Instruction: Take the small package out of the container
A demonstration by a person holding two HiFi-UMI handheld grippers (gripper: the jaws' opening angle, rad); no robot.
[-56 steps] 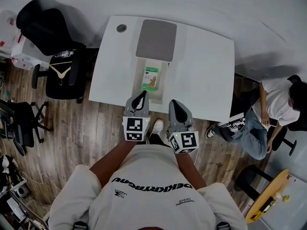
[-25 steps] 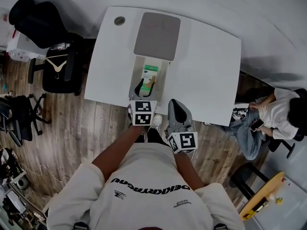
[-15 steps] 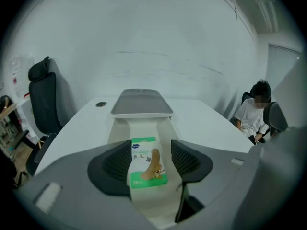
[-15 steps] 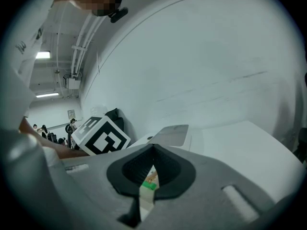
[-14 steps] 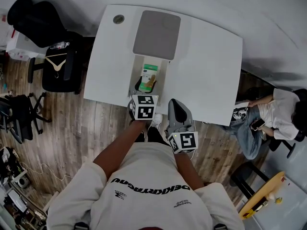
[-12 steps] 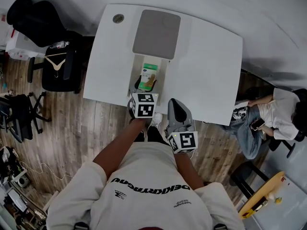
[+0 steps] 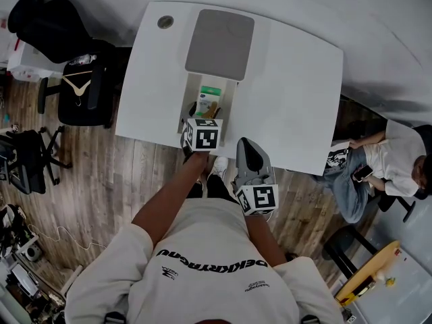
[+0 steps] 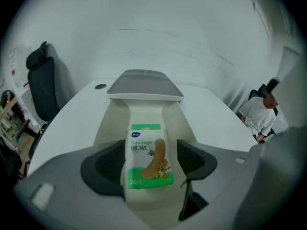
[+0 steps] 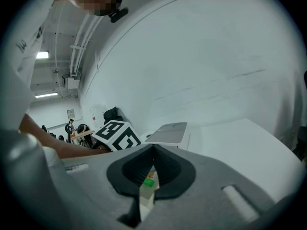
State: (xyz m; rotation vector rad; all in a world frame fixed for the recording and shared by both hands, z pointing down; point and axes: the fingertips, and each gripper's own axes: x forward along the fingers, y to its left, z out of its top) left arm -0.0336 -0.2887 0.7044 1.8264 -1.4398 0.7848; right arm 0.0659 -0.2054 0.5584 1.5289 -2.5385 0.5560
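A small green-and-white bandage package (image 7: 210, 100) (image 8: 147, 157) lies flat in a narrow white open container (image 7: 191, 100) (image 8: 112, 123) on the white table (image 7: 290, 93). The container's grey lid (image 7: 219, 36) (image 8: 144, 85) rests at its far end. My left gripper (image 7: 202, 118) (image 8: 151, 169) dips into the container's near end. Its jaws have just been opening and now stand either side of the package, with the pads (image 8: 194, 159) not pressing on it. My right gripper (image 7: 248, 155) (image 9: 153, 150) hangs at the table's near edge, shut and empty.
A round grommet (image 7: 165, 22) sits in the table's far left corner. Black office chairs (image 7: 84, 96) stand left of the table on the wooden floor. A seated person (image 7: 388, 157) is off the table's right side.
The left gripper has moved forward and down over the container's near end, tilting steeper, and its jaws now flank the package. The right gripper has stayed where it was.
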